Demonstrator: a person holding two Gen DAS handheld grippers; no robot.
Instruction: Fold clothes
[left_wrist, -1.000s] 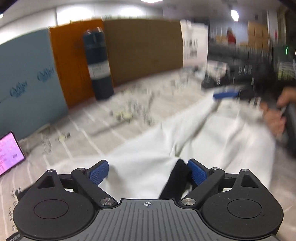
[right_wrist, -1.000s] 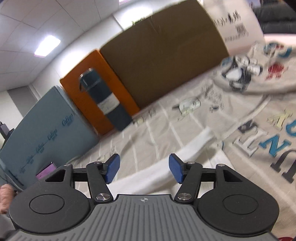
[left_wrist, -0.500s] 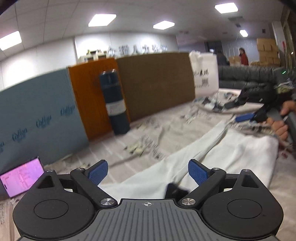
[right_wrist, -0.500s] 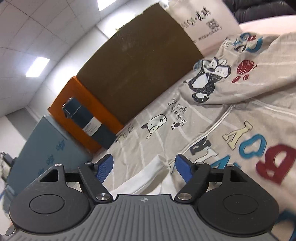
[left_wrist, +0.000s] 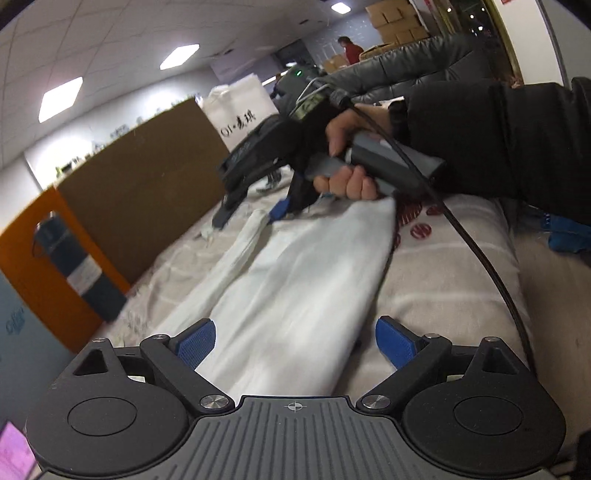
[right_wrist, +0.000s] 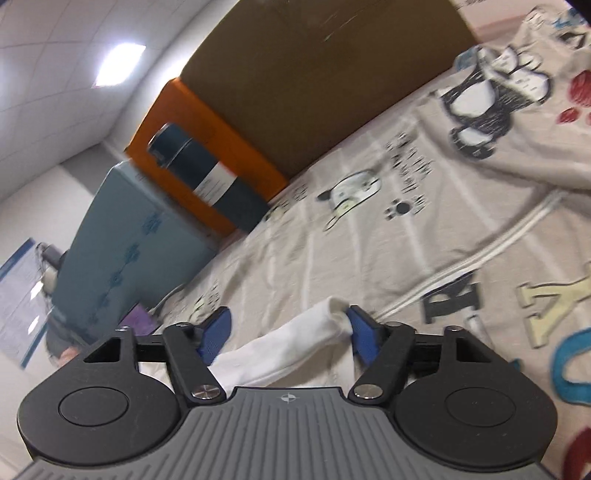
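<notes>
While the white garment (left_wrist: 295, 295) lies stretched along the printed bedsheet (left_wrist: 443, 280), the left gripper (left_wrist: 293, 341) hovers over its near end with both blue pads spread wide and pressing on nothing; the cloth passes between and under them, from 6 o'clock toward 12 o'clock in the left wrist view. Its nearer half looks smooth and narrow, as if a long fold has already been laid, though I cannot tell how many layers it has.

Further along, at about 1 o'clock, a hand (left_wrist: 347, 158) in a dark sleeve (left_wrist: 498, 136) holds the right gripper (left_wrist: 255, 218) at the garment's far end. Seen from its own camera, the right gripper (right_wrist: 288, 328) has a bunched white tip of cloth (right_wrist: 295, 339) between its pads, touching the pad at 2 o'clock while the pad at 10 o'clock stands just clear of it; the jaws are closing on the fabric, not yet clamped.

Beyond, at 11 o'clock, a dark cylinder (right_wrist: 207, 181) leans against an orange board (right_wrist: 207, 155), with a brown board (right_wrist: 317, 74) beside it.

Judging from this, the fold is partly done: the piece is narrowed lengthwise, and bringing 1 end over the other remains.
</notes>
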